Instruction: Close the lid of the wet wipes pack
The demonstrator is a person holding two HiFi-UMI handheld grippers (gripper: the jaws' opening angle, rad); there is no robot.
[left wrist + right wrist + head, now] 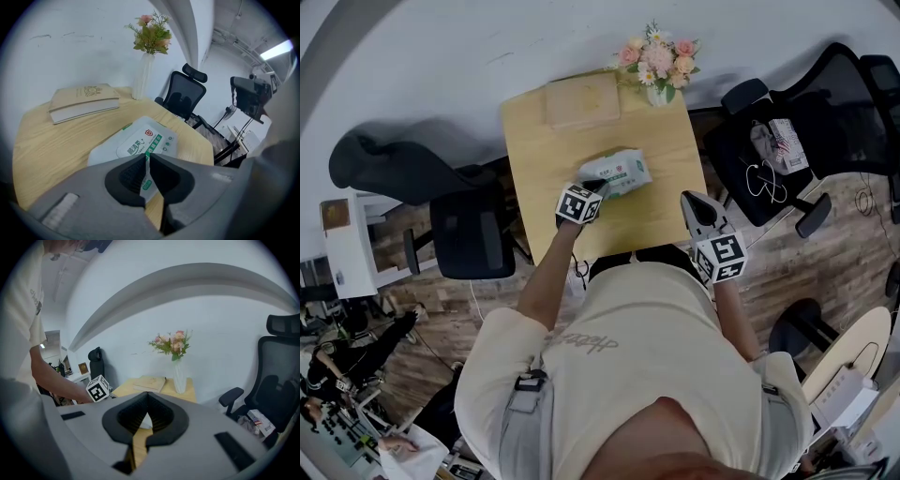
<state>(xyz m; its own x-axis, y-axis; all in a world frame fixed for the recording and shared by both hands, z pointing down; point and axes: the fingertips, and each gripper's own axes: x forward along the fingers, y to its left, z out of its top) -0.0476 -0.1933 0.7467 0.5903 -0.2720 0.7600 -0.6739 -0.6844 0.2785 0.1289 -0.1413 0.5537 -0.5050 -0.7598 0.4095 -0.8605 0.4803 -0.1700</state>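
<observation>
Now, my left gripper (147,157) has its jaws drawn almost together with only a thin slit between them. The near end of the lid (146,143) runs into that slit, so I judge I am pinching the flap and not the body of the wet wipes pack (619,172). The pack lies flat near the middle of the table (534,141). My left gripper is at its 7 o'clock corner, the book (581,100) at 12 o'clock and the flowers (658,58) at 1 o'clock. My right gripper (687,199) hangs at 4 o'clock, well apart from the pack, jaws together on nothing.

To close this well, I should lay the flap down flat over the opening, straight, so that its edges line up with the pack. Then I should let go and press along it to seal. The pack looks light and may slide or lift with the pull. Bringing the right gripper in to steady its far side would help.
</observation>
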